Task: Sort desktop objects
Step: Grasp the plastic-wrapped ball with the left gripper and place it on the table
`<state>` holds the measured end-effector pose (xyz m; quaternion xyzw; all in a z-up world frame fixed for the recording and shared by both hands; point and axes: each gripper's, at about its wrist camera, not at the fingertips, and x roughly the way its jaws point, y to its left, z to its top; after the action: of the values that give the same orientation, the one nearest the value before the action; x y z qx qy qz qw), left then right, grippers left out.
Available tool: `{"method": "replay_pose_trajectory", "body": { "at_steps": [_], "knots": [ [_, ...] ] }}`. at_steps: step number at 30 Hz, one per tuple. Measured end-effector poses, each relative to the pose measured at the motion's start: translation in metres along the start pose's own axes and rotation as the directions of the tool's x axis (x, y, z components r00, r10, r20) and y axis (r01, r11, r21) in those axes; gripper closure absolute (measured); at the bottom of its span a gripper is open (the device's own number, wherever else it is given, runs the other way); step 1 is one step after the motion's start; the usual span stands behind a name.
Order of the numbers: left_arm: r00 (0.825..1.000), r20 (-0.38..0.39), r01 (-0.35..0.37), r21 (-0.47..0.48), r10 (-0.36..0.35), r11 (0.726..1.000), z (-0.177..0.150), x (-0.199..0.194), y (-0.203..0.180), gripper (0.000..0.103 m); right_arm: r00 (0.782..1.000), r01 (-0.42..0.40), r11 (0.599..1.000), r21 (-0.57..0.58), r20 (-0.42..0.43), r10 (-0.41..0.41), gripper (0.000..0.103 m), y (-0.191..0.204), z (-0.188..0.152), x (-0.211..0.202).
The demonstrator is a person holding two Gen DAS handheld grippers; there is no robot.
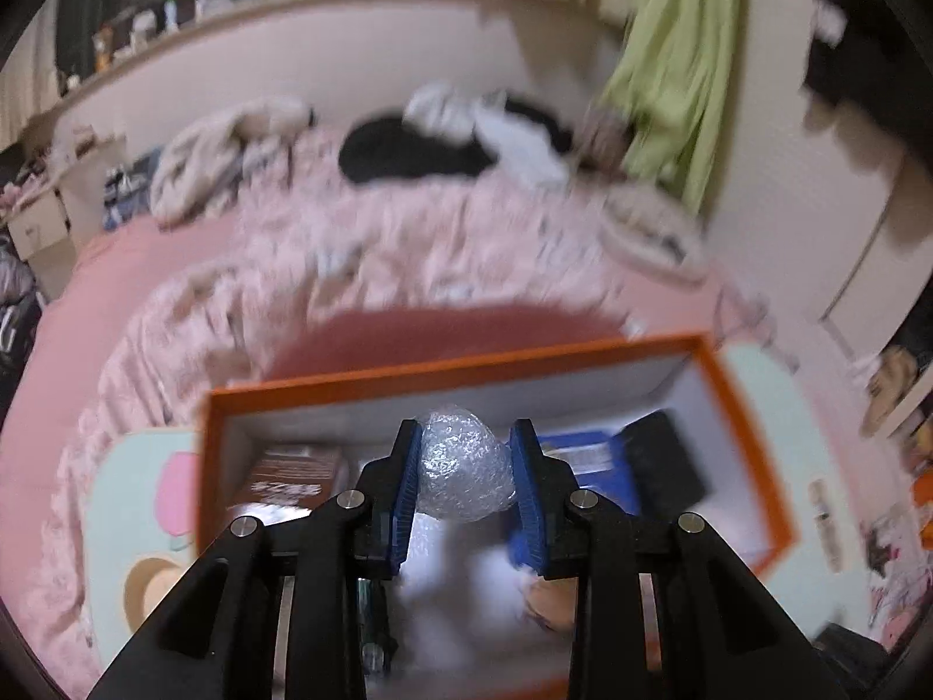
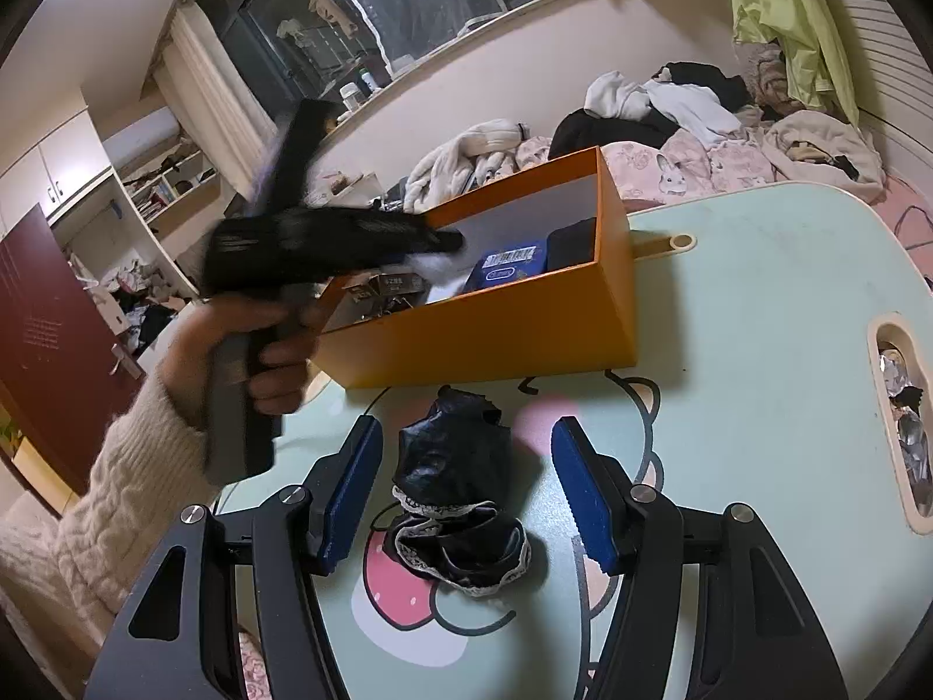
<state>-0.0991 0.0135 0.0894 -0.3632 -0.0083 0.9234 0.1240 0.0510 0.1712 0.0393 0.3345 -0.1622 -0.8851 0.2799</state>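
My left tool (image 1: 465, 469) grips a bubble-wrap ball (image 1: 463, 469) over the orange box (image 1: 455, 370) holding a blue pack (image 1: 589, 455); my right tool (image 2: 466, 490) gapes around black cloth (image 2: 460, 501).

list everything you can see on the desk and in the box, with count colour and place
box: 1, orange, on the table, open top
bubble wrap ball: 1, clear, between the left hand-held gripper's fingers, over the box
blue packet: 1, blue, inside the box
black block: 1, black, inside the box, right end
brown carton: 1, brown, inside the box, left end
lace-trimmed cloth: 1, black, on the table before the box
table: 1, pale green
left hand-held gripper: 1, black, blue pads
right hand-held gripper: 1, open, around the cloth
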Motion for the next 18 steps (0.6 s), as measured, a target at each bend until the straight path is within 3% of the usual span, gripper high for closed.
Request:
{"method": "replay_pose_trajectory", "body": {
  "at_steps": [5, 9, 14, 15, 16, 18],
  "knots": [
    [0.982, 0.12, 0.152, -0.015, -0.149, 0.988, -0.035, -0.076, 0.001, 0.073, 1.0, 0.002, 1.0, -0.002, 0.002, -0.002, 0.042, 0.001, 0.0, -0.001],
    [0.99, 0.092, 0.108, 0.013, -0.109, 0.994, -0.088, -0.087, -0.008, 0.073, 1.0, -0.007, 1.0, -0.002, 0.01, 0.007, 0.042, 0.003, 0.004, -0.002],
    [0.996, 0.015, 0.088, -0.028, -0.088, 0.996, -0.127, -0.053, -0.011, 0.071, 0.997, -0.04, 0.998, -0.042, 0.067, 0.043, 0.042, 0.016, 0.038, -0.003],
    [0.996, 0.001, 0.088, -0.037, -0.089, 0.995, -0.129, -0.047, -0.011, 0.065, 0.997, -0.039, 0.998, -0.045, 0.062, 0.042, 0.042, 0.021, 0.048, 0.002],
    [0.996, -0.016, 0.088, -0.05, -0.089, 0.995, -0.131, -0.042, -0.011, 0.049, 0.998, -0.057, 0.998, -0.04, 0.035, 0.058, 0.042, 0.024, 0.063, 0.011],
    [0.998, -0.009, 0.069, -0.067, -0.07, 0.995, -0.135, -0.043, -0.009, 0.03, 0.993, -0.111, 0.994, -0.011, -0.037, 0.11, 0.042, 0.027, 0.086, 0.034]
  ]
}}
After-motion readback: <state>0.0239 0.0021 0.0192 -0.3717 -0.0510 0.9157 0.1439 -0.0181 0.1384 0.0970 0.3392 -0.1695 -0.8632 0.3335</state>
